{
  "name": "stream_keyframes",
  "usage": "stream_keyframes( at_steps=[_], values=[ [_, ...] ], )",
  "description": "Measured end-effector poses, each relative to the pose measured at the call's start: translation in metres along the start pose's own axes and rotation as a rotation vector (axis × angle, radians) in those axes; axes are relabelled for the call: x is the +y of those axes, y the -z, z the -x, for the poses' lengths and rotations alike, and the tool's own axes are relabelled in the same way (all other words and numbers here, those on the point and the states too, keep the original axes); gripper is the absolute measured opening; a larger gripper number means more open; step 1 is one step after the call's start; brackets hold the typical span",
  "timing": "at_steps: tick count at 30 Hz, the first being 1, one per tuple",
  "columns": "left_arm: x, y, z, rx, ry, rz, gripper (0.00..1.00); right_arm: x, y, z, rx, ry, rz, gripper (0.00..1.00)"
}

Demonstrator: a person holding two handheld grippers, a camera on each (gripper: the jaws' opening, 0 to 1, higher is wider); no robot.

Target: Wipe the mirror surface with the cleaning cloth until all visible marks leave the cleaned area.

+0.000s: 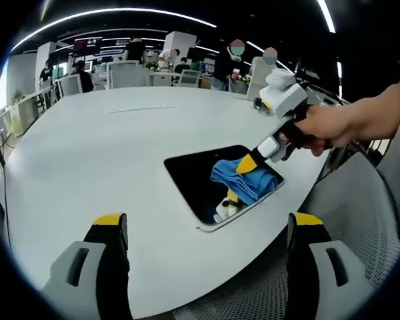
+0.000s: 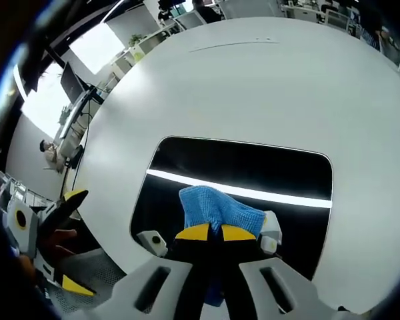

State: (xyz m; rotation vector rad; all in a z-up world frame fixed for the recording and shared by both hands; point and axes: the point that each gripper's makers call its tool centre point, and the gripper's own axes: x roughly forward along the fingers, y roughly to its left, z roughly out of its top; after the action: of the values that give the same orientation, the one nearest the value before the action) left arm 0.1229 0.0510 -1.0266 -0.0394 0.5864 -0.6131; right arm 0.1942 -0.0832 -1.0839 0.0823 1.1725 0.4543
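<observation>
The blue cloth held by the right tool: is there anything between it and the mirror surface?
Nothing visible. The right tool holds the blue cloth directly over the mirror, which lies flat on the white table.

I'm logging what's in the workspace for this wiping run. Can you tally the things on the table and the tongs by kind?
Mirror: 1
Blue cleaning cloth: 1
White table: 1
Tongs: 2, left tongs open over the table, right tongs shut on the cloth on the mirror
Total: 5
</observation>
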Motion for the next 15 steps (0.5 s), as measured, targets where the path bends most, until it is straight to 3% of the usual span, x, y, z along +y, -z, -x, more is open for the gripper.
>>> stream_keyframes(
  at_steps=[15],
  values=[
    [-0.003,0.003,-0.002,0.017,0.021,-0.014,0.99,-0.009,-0.028,-0.009,-0.006,0.032,0.02,0.0]
  ],
)
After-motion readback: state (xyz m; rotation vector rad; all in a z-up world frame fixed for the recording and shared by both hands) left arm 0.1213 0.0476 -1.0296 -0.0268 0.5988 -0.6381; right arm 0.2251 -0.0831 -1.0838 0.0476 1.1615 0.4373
